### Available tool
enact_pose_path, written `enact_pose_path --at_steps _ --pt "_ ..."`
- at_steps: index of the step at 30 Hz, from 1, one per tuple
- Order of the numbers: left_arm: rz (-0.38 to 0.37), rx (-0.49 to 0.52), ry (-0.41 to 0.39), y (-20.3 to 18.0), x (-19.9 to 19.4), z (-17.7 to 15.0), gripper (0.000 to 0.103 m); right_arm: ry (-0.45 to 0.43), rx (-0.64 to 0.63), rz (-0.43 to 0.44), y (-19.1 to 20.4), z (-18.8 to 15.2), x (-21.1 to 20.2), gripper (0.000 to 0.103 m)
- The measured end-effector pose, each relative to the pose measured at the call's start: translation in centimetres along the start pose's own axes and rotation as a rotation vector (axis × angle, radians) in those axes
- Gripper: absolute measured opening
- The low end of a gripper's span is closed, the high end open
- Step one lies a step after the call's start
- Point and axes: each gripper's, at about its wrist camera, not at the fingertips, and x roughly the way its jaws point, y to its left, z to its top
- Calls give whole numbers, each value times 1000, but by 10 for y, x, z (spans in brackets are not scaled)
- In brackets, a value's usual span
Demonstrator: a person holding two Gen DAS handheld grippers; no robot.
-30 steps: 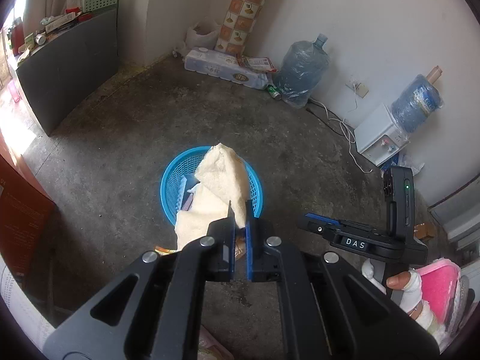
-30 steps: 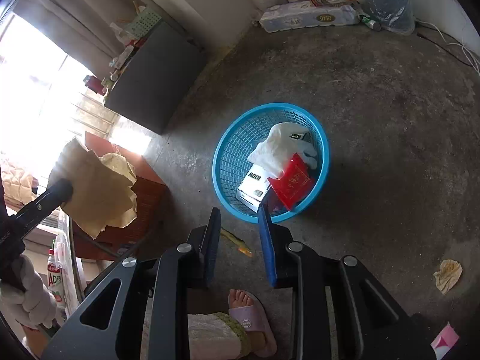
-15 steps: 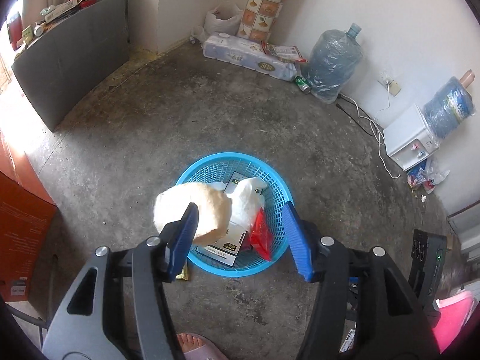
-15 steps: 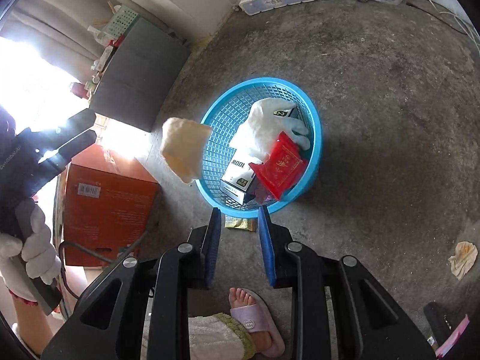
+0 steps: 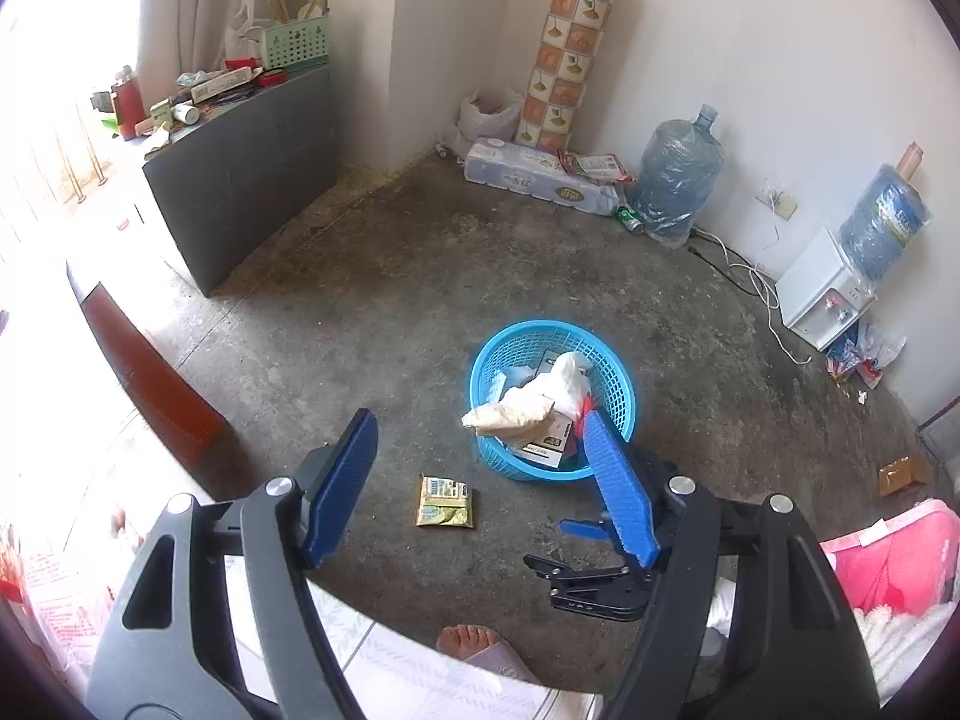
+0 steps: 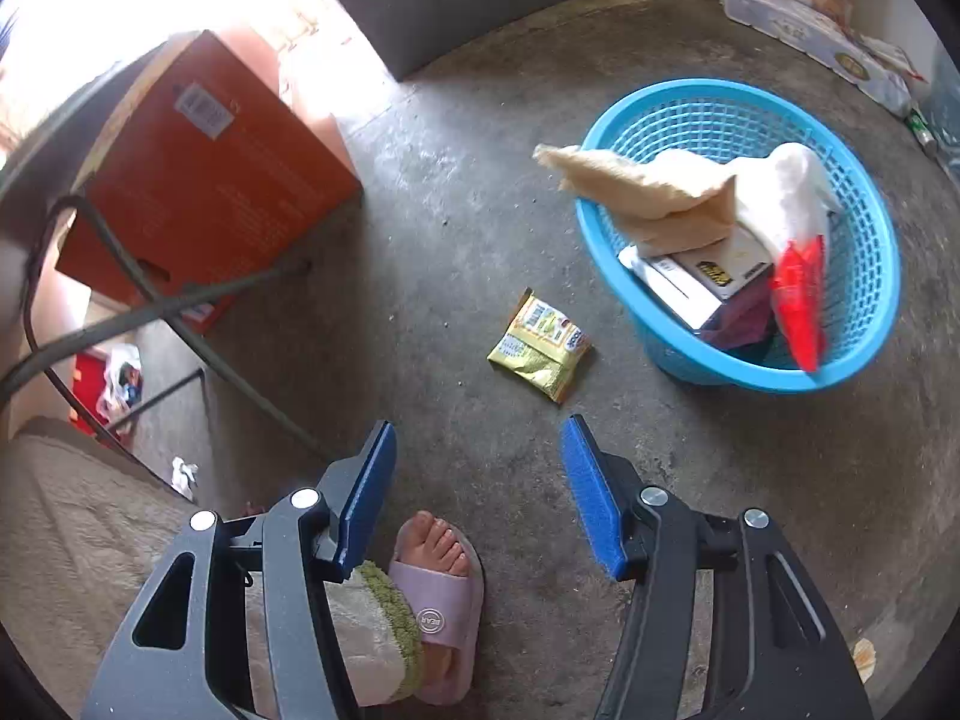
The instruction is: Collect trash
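Left wrist view: the left gripper (image 5: 480, 480) hung above the concrete floor (image 5: 390, 312) with its jaws spread wide and nothing between them. Beyond it stood the blue basket (image 5: 621, 384), already holding a tan paper wad (image 5: 510, 414) draped over its near rim, a white bag (image 5: 567, 375), a carton (image 5: 546, 447) and a red wrapper only partly visible. A yellow packet (image 5: 445, 501) lay on the floor just beside the basket, not yet collected. A brown scrap (image 5: 903, 474) lay well apart near the right wall.

Right wrist view: the right gripper (image 6: 477, 492) was likewise spread and empty, hanging over the floor (image 6: 420, 192) near the packet (image 6: 540, 345). The basket (image 6: 864, 228) showed the wad (image 6: 648, 192) overhanging its rim, the bag (image 6: 786, 192), the carton (image 6: 702, 279) and the red wrapper (image 6: 798, 300). Judged from this, most trash was gathered; the packet and, probably, the scrap remained.
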Motion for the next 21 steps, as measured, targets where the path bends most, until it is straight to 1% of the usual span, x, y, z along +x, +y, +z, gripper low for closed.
enact_pose_path --at_steps 2,4,6,8,10,12,14,15,17,21 --pt "5 -36 -21 16 -23 -14 68 47 -108 -49 25 1 40 63" --pt "14 -71 -38 33 -41 -26 68 75 -234 -133 46 4 80 66" --pt "28 -102 -47 46 -54 -37 68 97 -345 -187 59 11 118 71" --pt "37 -134 -44 58 -63 -46 68 107 -405 -228 61 21 149 72" --pt "33 -159 -39 69 -71 -53 68 113 -417 -246 54 36 175 75" --pt "43 -176 -35 80 -76 -58 68 125 -404 -254 45 51 198 80" --pt "53 -185 -32 88 -80 -62 68 142 -388 -256 35 64 217 81" --pt "53 -190 -30 91 -80 -63 68 158 -385 -259 31 68 226 82" --pt "47 -199 -26 97 -81 -67 68 194 -371 -255 22 75 243 83" --pt "42 -201 -16 103 -78 -72 68 278 -306 -233 2 79 271 83"
